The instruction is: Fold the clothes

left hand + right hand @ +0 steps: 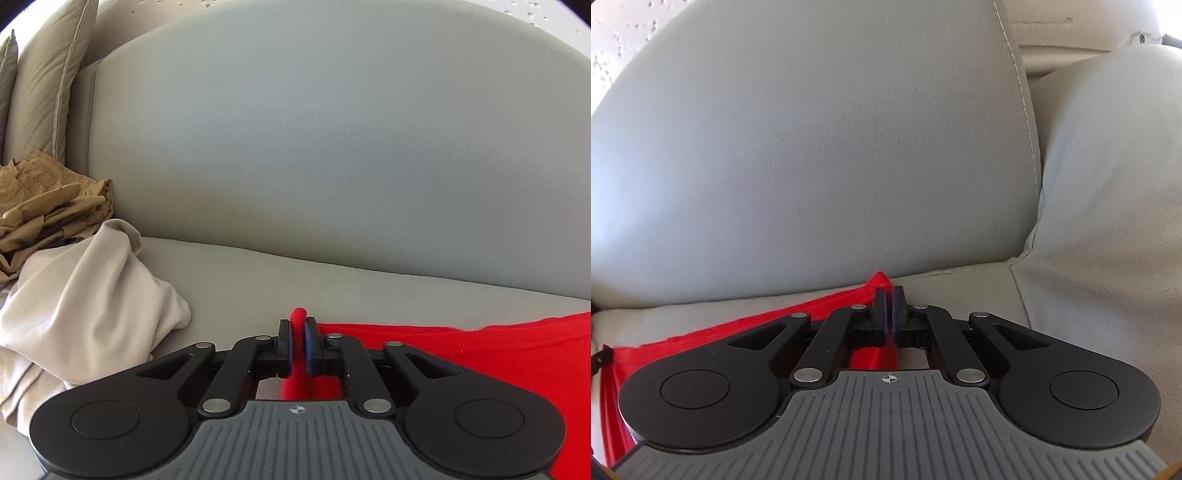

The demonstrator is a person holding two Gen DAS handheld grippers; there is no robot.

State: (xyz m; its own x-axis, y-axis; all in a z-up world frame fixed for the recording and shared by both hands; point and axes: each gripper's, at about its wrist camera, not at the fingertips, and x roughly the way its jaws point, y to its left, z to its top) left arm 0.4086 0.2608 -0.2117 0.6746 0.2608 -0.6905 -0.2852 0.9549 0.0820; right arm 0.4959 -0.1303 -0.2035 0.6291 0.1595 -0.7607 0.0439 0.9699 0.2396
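Garment (461, 354) lies spread on sofa seat (258, 273), in front of backrest (332, 147). Left gripper (297, 332) at its left end, fold pinched between the fingers; right gripper (888, 299) at its right corner near backrest. Crumpled cloth (88, 295) left of garment, apart; folded pile (48, 199) behind it, pillows (48, 74) behind that.
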